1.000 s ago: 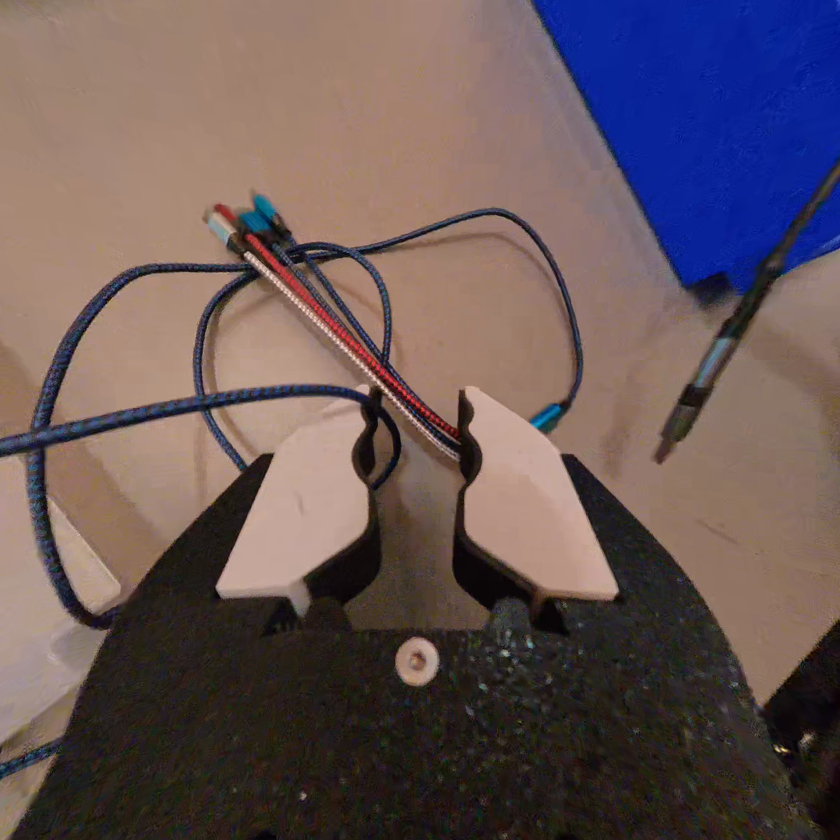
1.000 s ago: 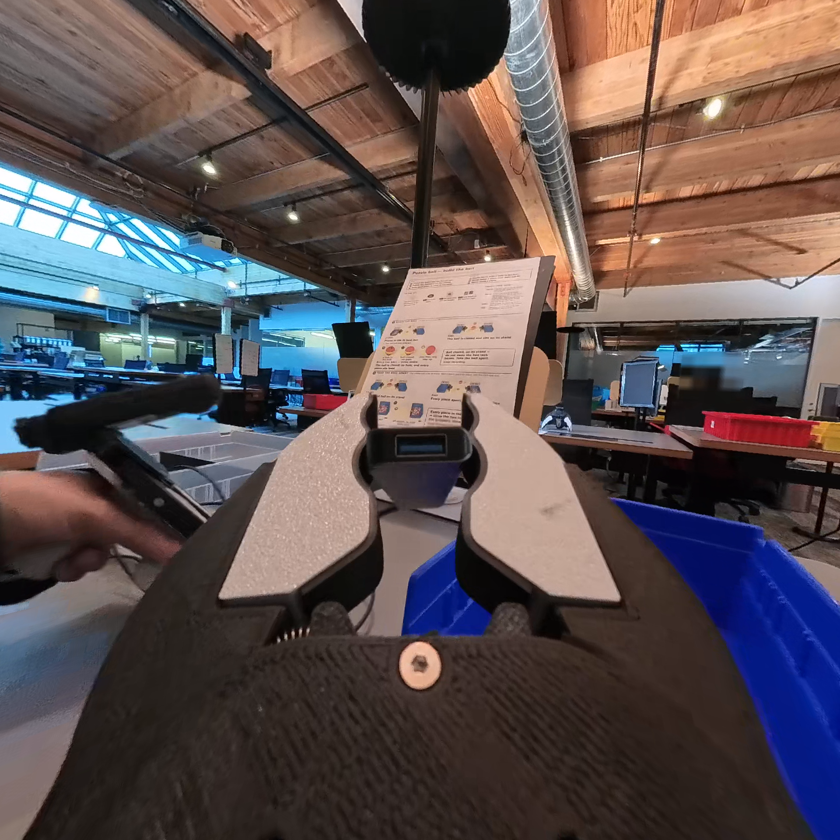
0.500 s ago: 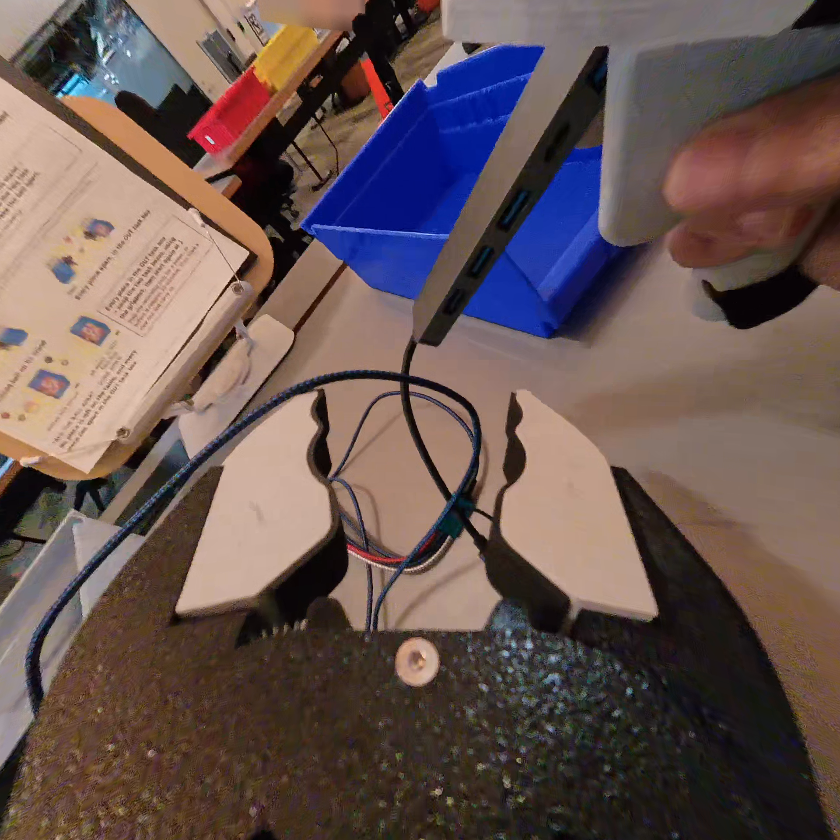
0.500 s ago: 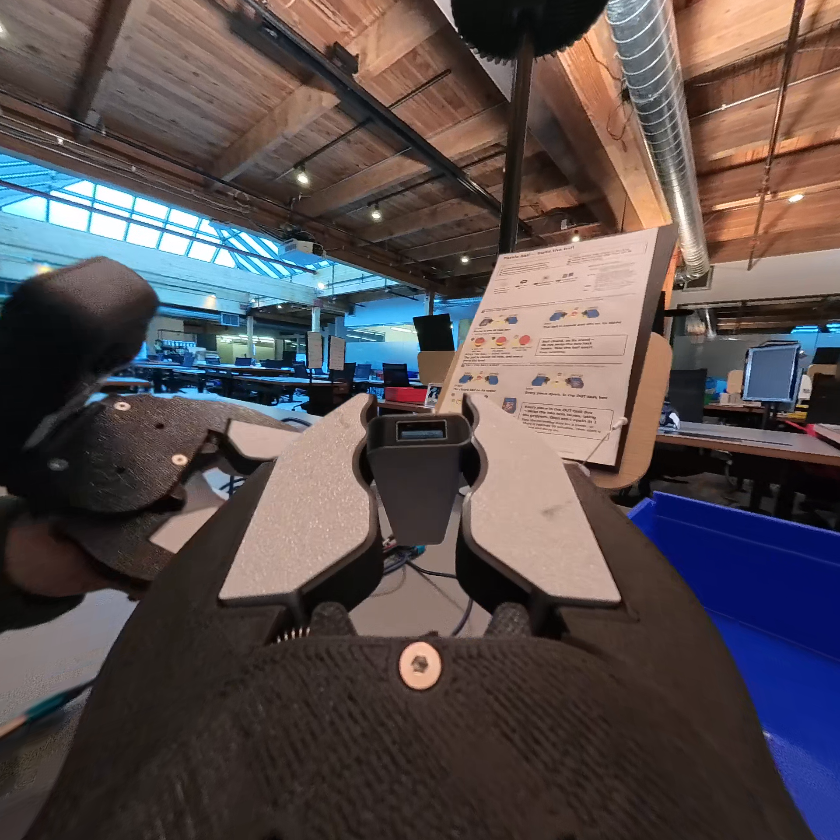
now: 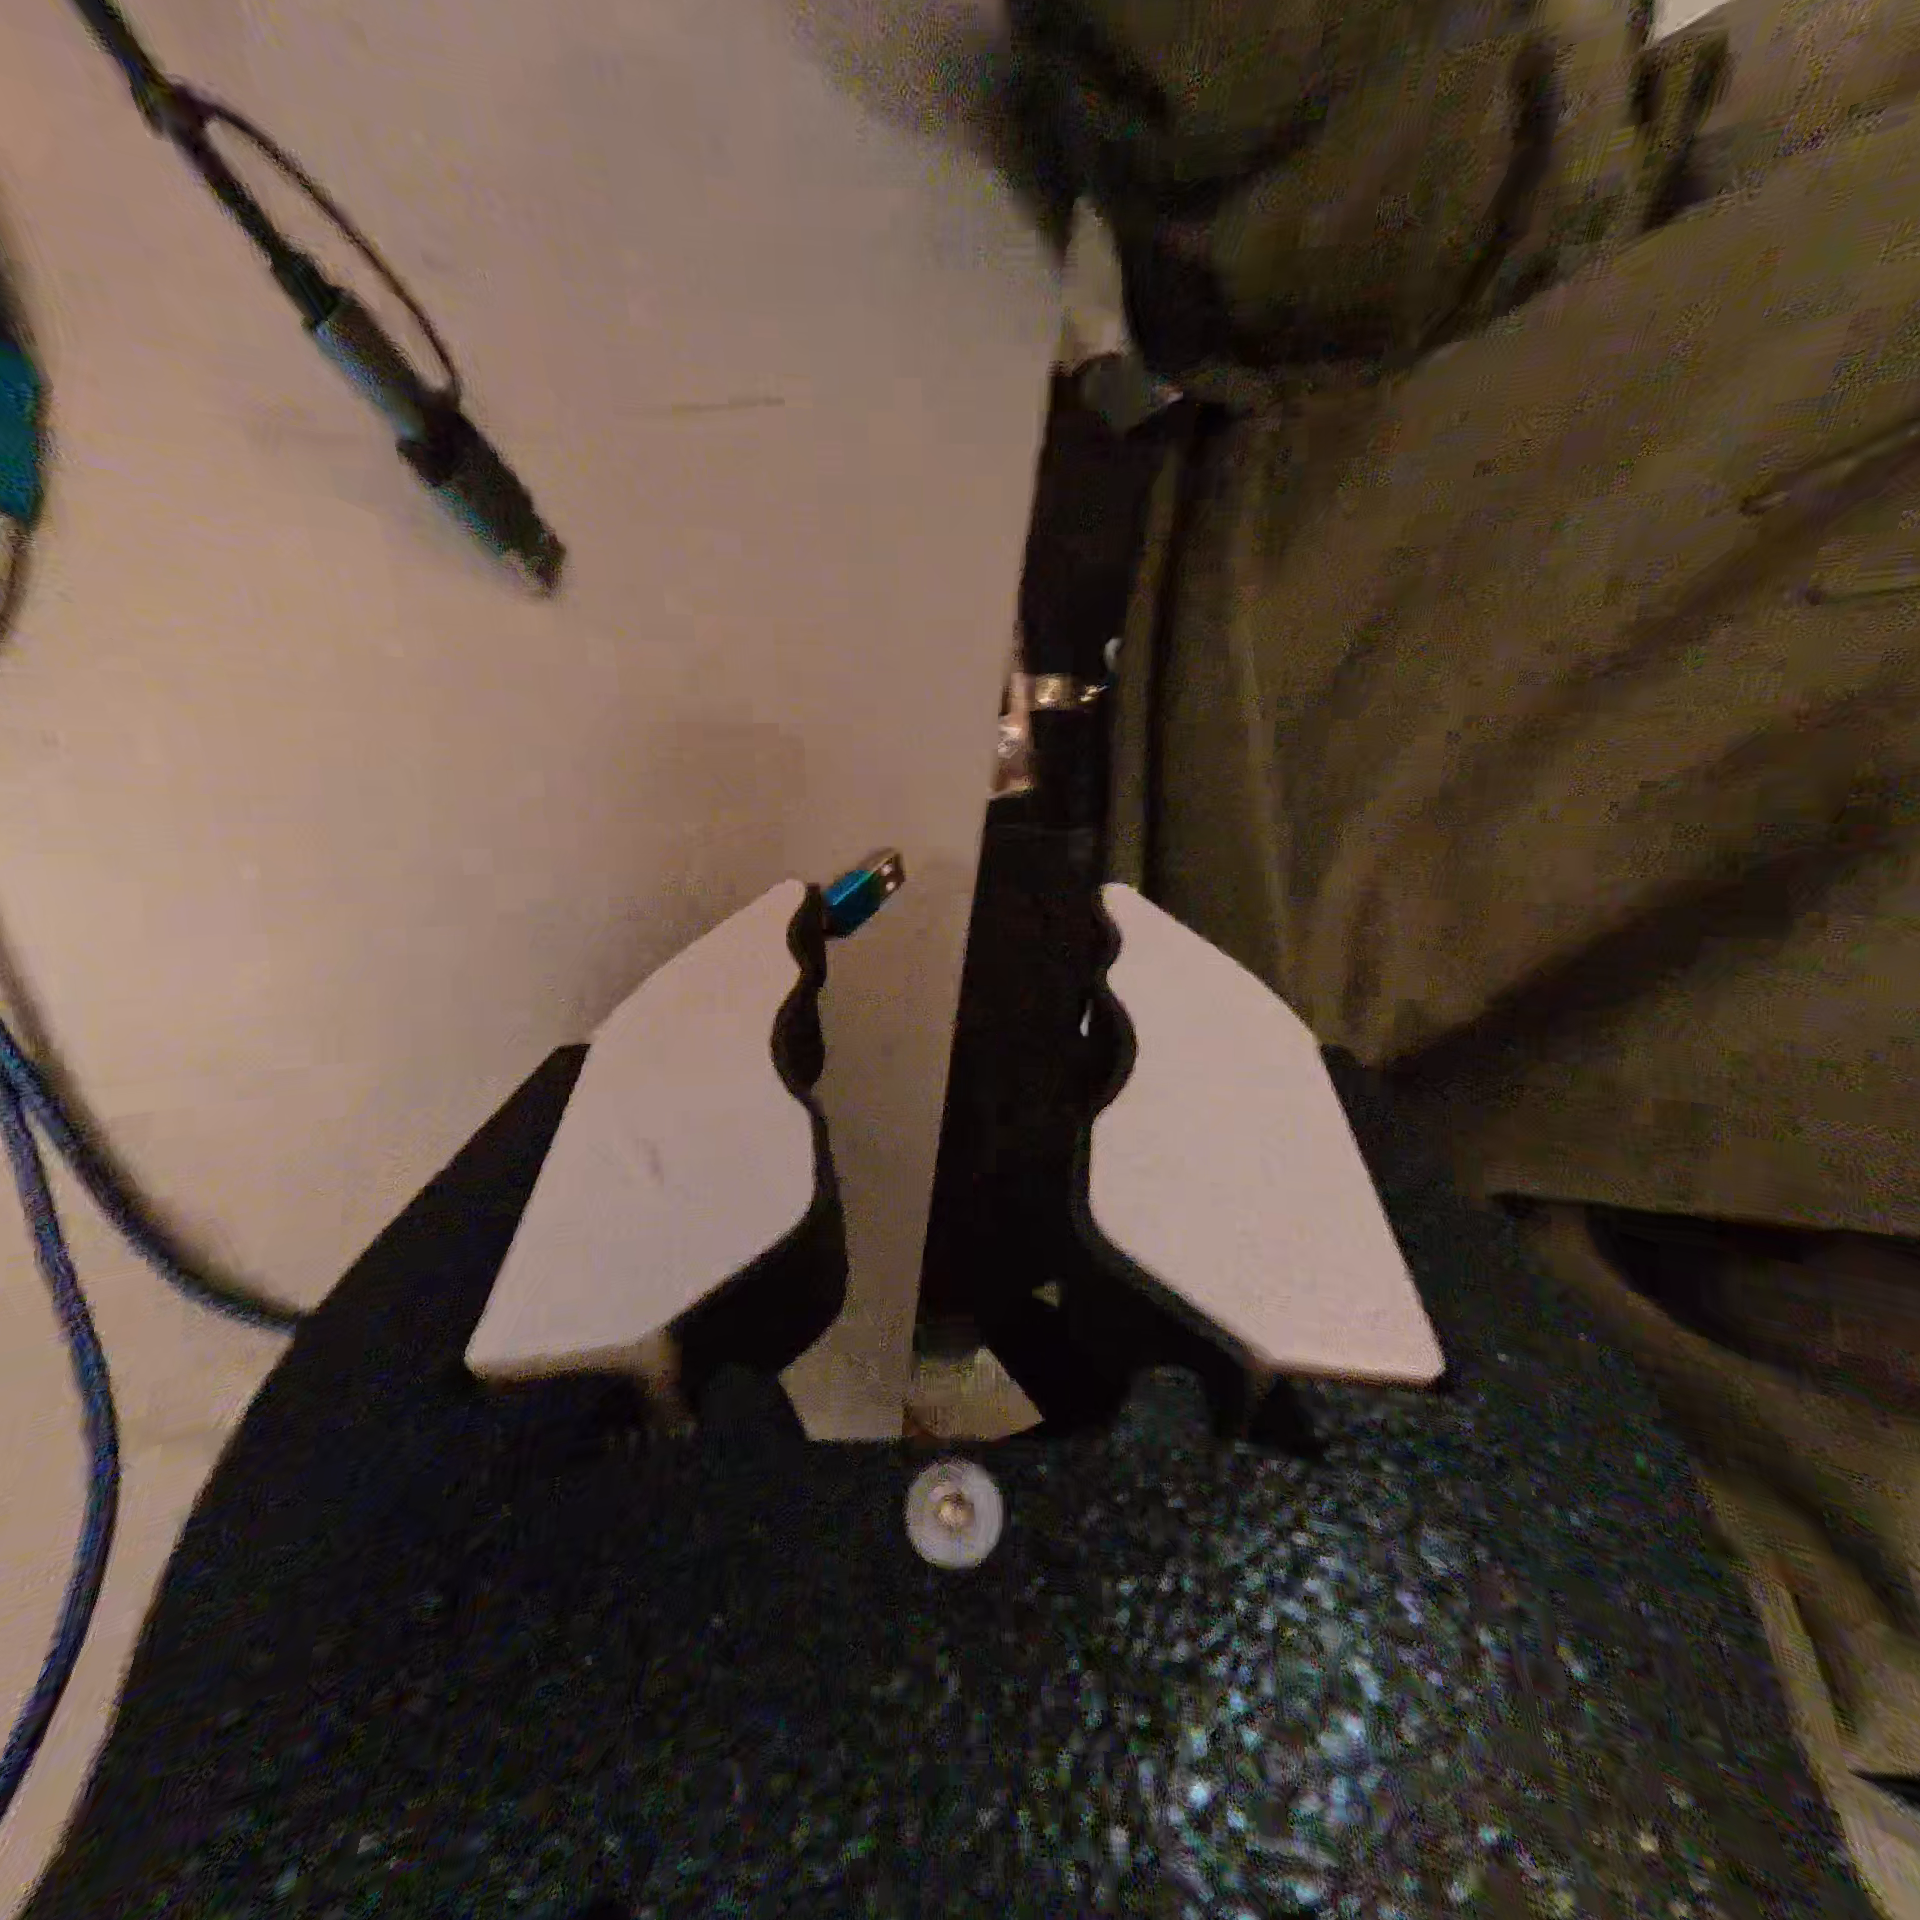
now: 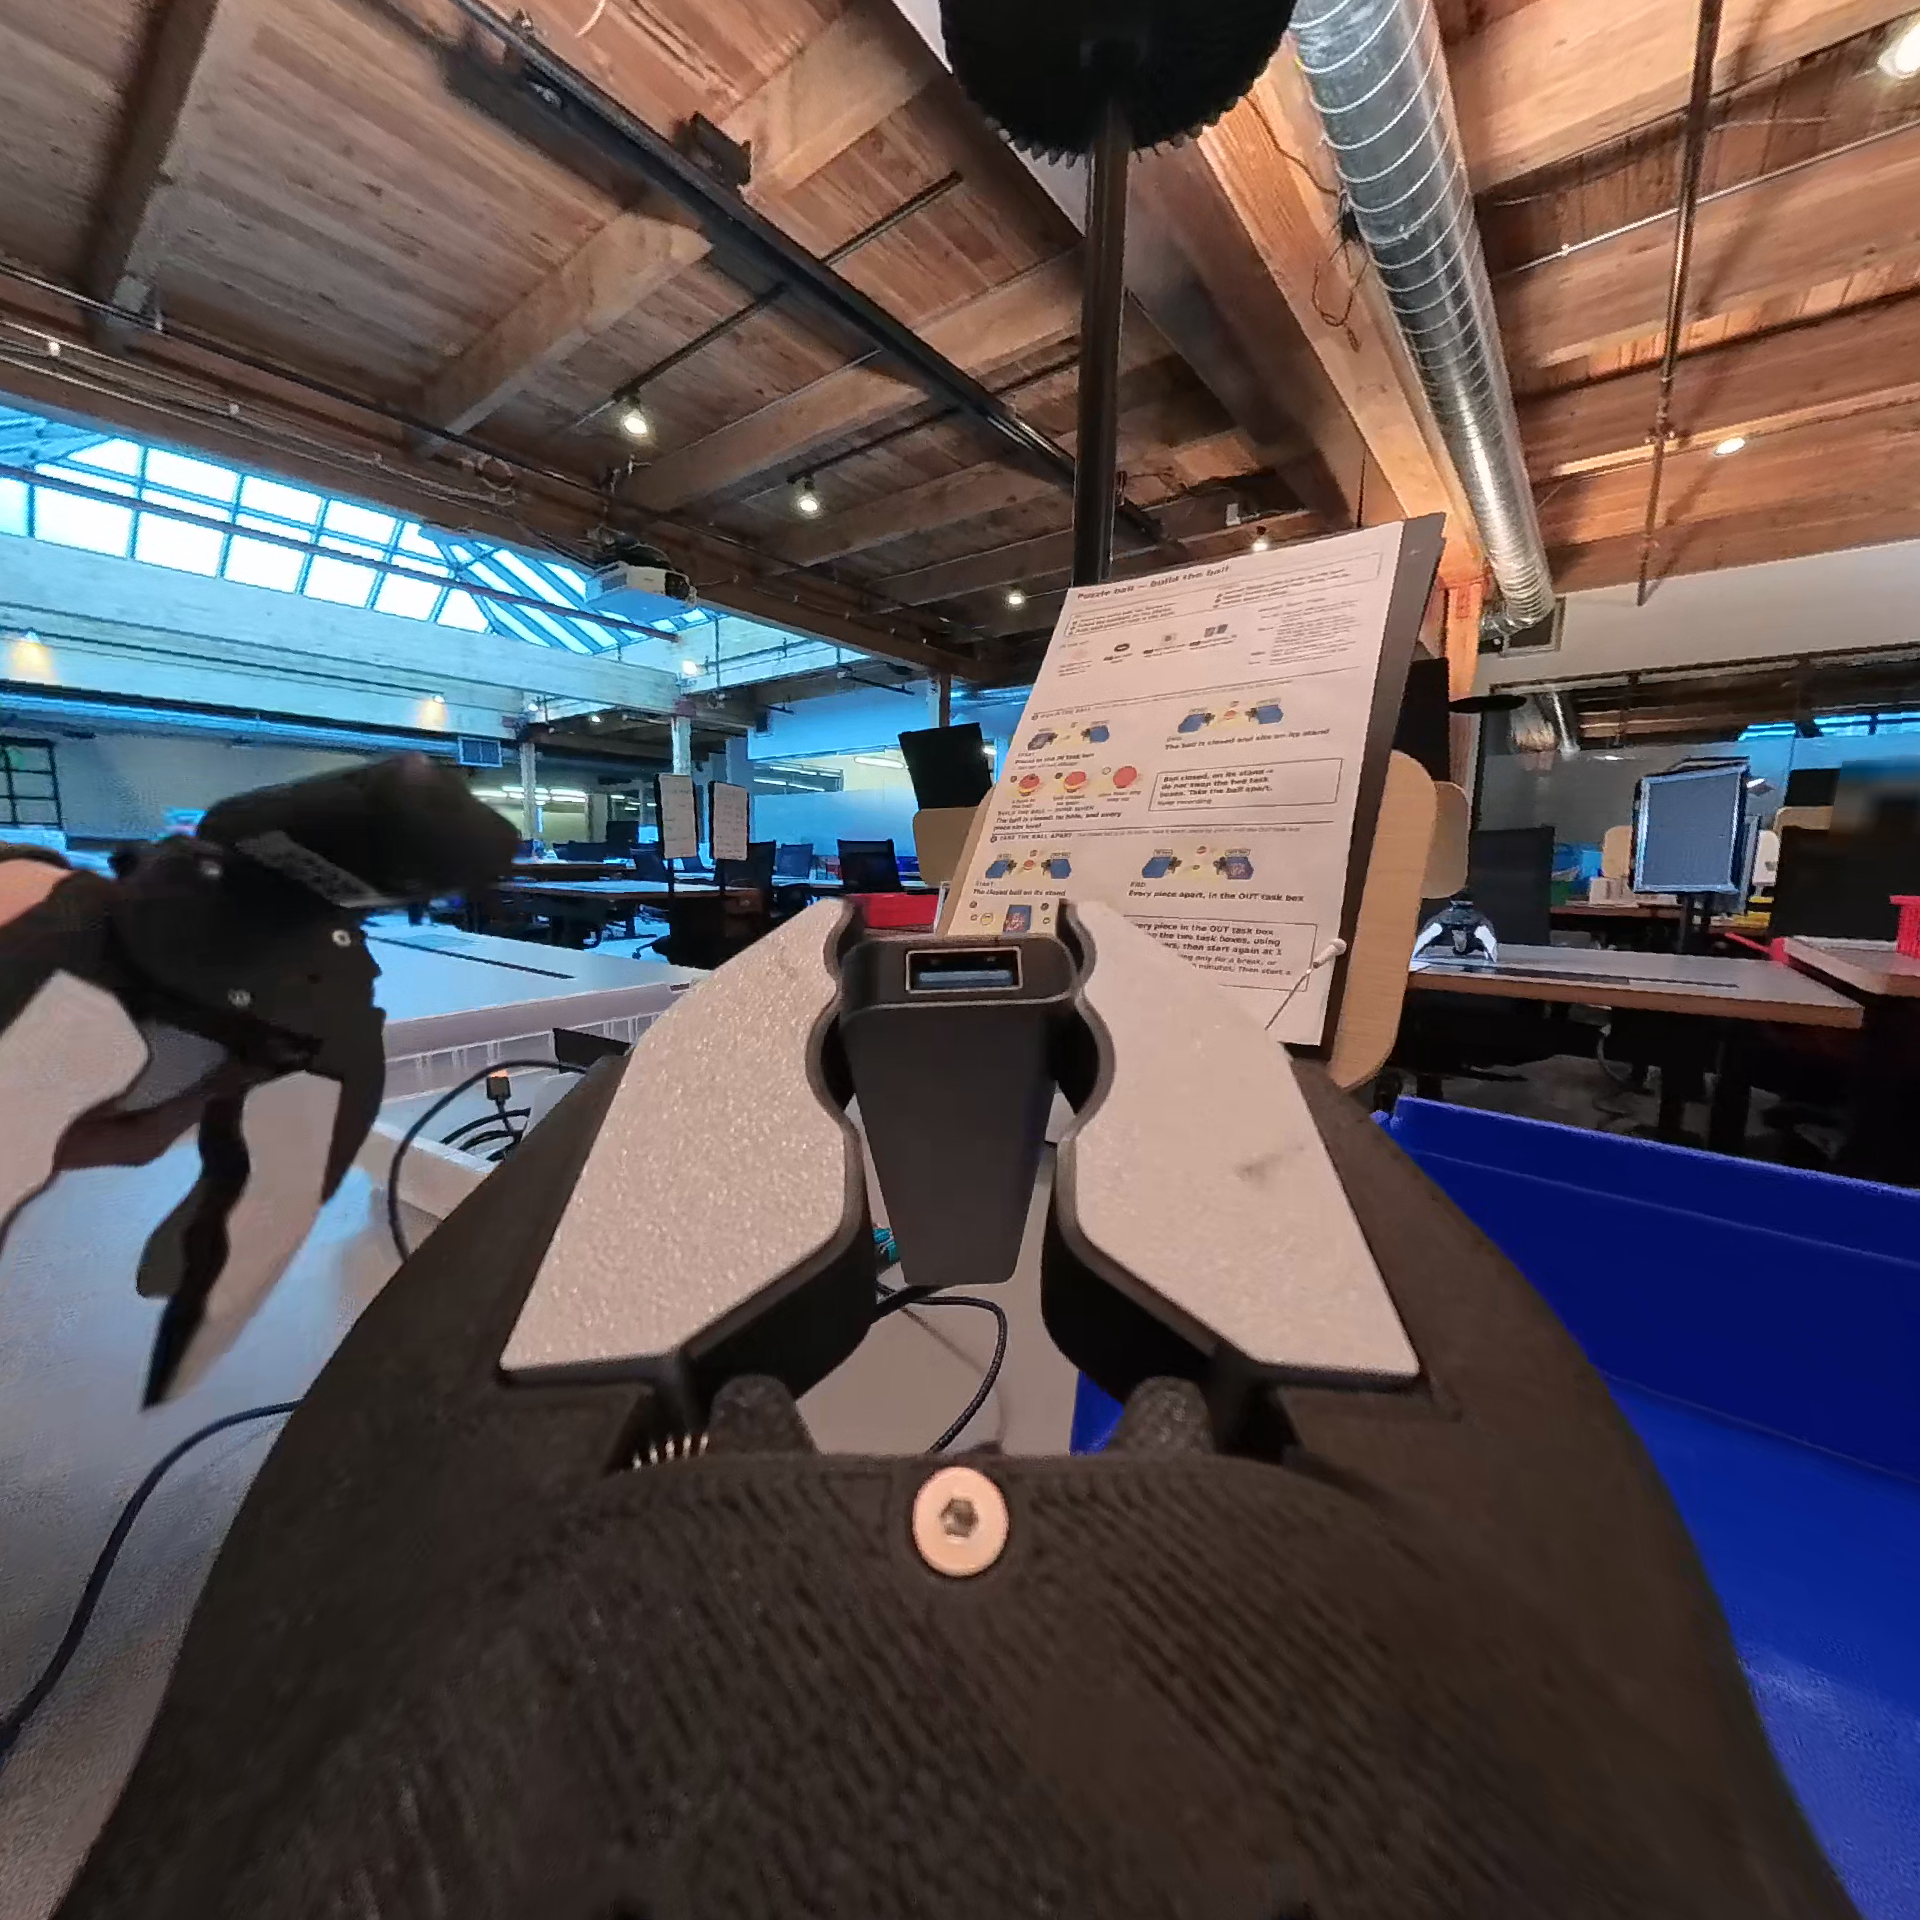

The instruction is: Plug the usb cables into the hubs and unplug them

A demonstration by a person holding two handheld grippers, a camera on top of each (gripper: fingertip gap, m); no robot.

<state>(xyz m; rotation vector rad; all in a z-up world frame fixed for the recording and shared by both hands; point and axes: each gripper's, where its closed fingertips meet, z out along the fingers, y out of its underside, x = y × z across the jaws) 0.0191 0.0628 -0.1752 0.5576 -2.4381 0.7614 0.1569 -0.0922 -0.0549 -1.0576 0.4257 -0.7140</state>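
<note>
The hub [image 6: 956,1081] is clamped in the right gripper [image 6: 956,971], the left gripper [image 5: 951,904] is held wide and empty, so the teal USB plug [image 5: 864,890] likely needs grasping next.

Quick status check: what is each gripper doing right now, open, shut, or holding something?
Left gripper: open, holding nothing; a blue USB plug lies by its left fingertip.
Right gripper: shut on the dark USB hub.

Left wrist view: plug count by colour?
Blue plug: 1
Teal plug, blurred and cut off by the left edge: 1
Dark grey plug: 1
Total: 3
</note>
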